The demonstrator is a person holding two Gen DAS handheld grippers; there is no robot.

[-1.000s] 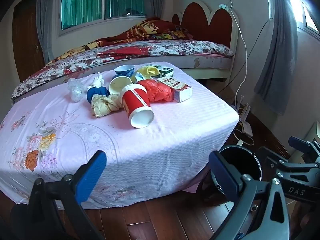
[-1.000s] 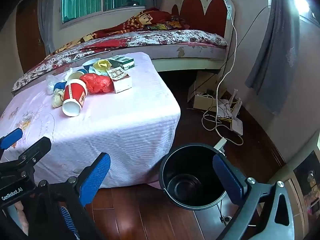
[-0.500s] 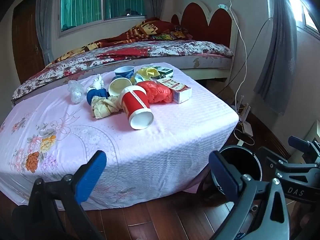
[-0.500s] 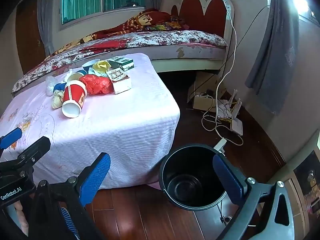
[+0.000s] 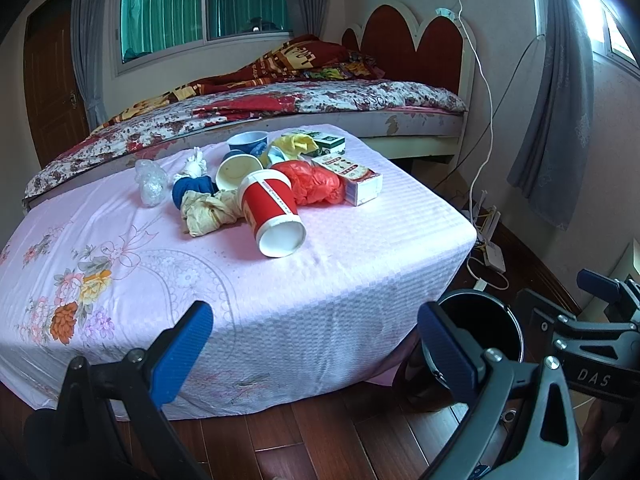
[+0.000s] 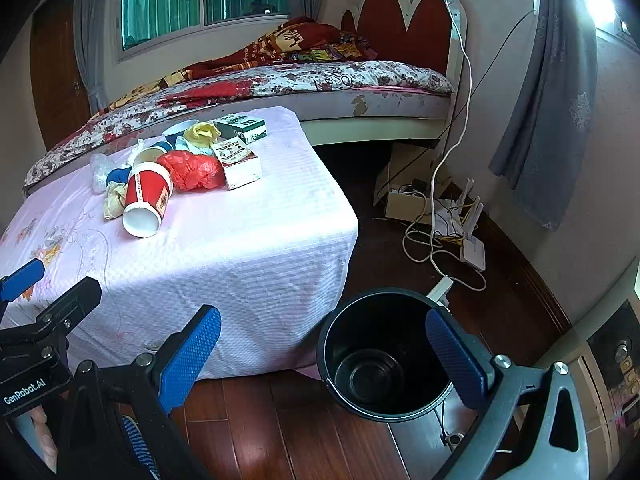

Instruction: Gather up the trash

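Little differs from the earlier frames: both views are nearly unchanged. Left tongs [image 5: 316, 344] and right tongs [image 6: 324, 344] remain spread apart, empty, short of the bench [image 5: 360, 264]. Trash, including the red cup [image 5: 272, 212], lies heaped there; the black bin [image 6: 384, 352] stands beside it.

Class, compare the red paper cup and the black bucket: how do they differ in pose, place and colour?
The red paper cup lies on its side; the black bucket stands upright. The cup rests on the cloth-covered table; the bucket sits on the wooden floor beside it. The cup is white inside, the bucket dark. Both look empty.
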